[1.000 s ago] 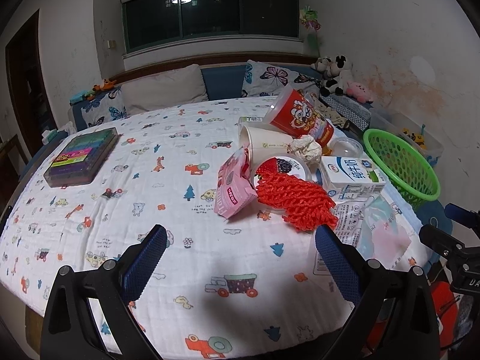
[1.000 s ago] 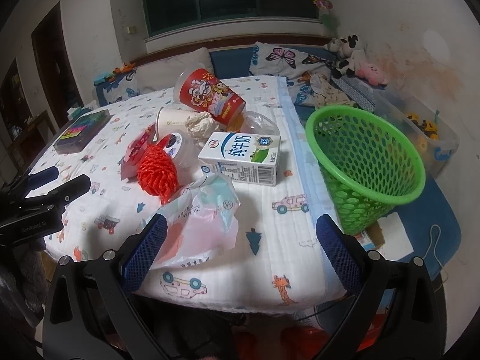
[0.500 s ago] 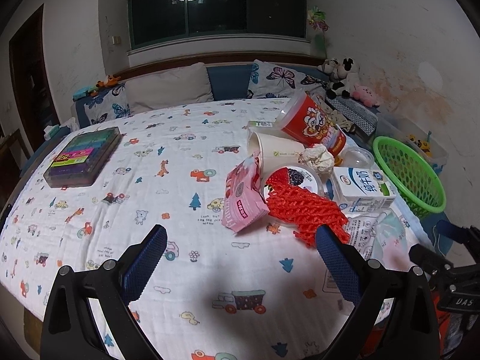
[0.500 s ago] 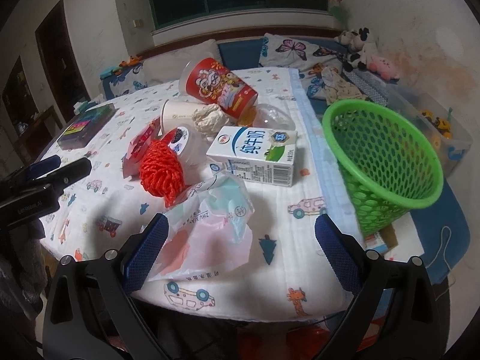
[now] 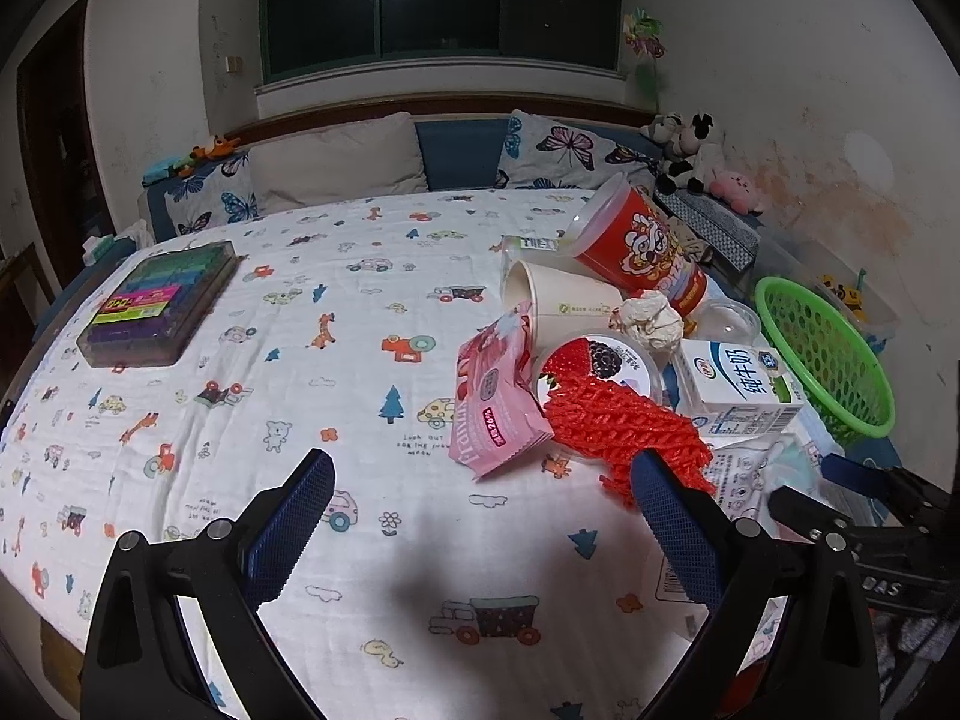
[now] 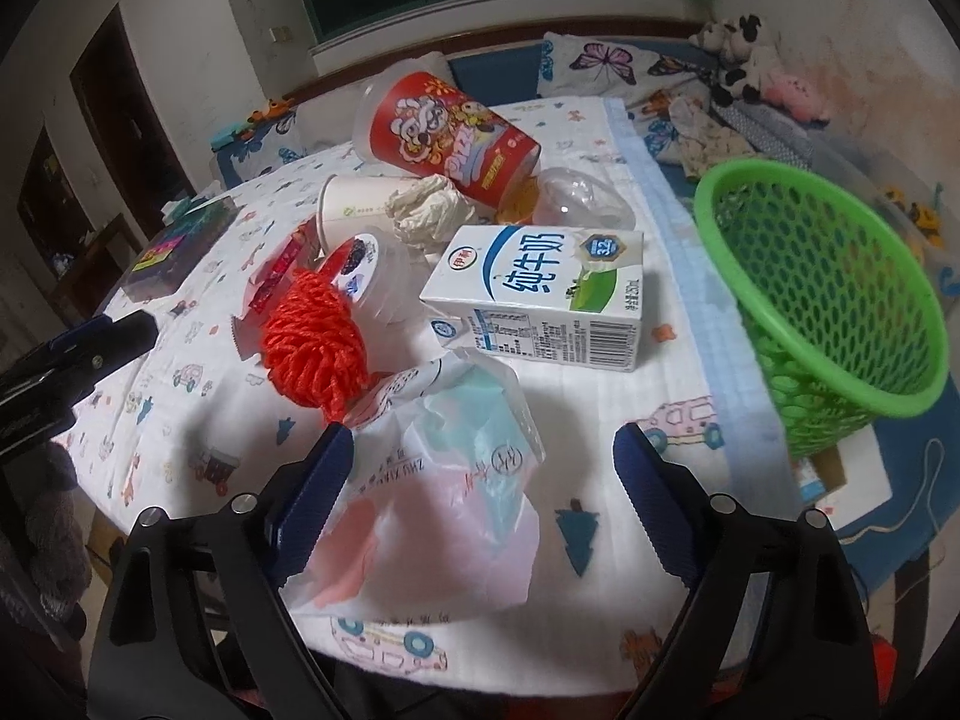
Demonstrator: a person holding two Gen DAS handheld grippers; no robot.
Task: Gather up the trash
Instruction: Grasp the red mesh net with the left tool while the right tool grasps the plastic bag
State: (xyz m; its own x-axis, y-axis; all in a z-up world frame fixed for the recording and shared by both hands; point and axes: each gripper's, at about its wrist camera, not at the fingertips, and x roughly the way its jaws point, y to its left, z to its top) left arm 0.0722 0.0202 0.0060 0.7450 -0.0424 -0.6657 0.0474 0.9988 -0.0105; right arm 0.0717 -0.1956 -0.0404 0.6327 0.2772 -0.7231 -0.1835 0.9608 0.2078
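The right hand-held gripper (image 6: 480,462) hangs low over the near corner of the tabletop (image 5: 360,540) with the crumpled plastic bag (image 6: 444,468) lying directly ahead of it and partly between its blue pads; its jaws have just been closing and stand part-way in, yet neither pad seems to press the film, though the left pad overlaps the bag's edge in the right wrist view and contact there is hard to rule out. The bag's long axis runs roughly away from the gripper toward the milk carton (image 6: 540,294), so the jaws straddle its narrow width. The green basket (image 6: 834,300) sits off the tabletop's right edge, just beside this gripper's reach, which makes the right hand the nearer one for both pick and drop. The left hand-held gripper (image 5: 480,504) is wide apart and empty over bare cloth, with the red mesh net (image 5: 624,432) and pink wrapper (image 5: 492,402) ahead and to its right. The likely step is closing on the bag, then swinging it right into the basket.
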